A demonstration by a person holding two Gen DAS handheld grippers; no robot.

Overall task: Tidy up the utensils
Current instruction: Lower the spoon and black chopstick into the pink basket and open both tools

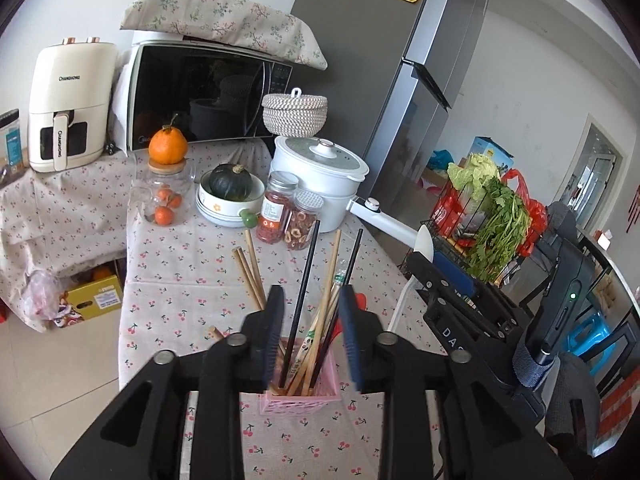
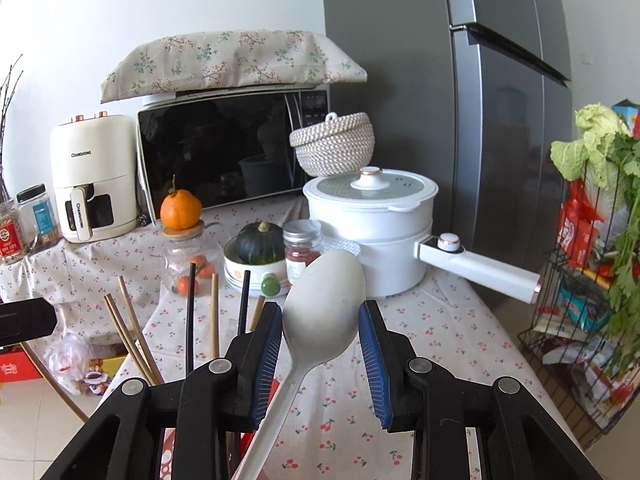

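The left tool (image 1: 310, 336) stands with its pads apart above a pink holder (image 1: 300, 394) of chopsticks (image 1: 316, 320) near the bench's (image 1: 192, 280) front edge, the sticks rising between the pads, seemingly untouched. The right tool (image 2: 320, 356) carries a white spoon (image 2: 324, 304), bowl upward; its handle runs down between the pads, though where they clamp it is hidden. A white pot (image 2: 372, 236) sits toward the bench's back right.

Home kitchen, microwave (image 1: 204, 96), fridge (image 1: 384, 80), air fryer (image 1: 70, 108), cooking pot (image 2: 372, 236)
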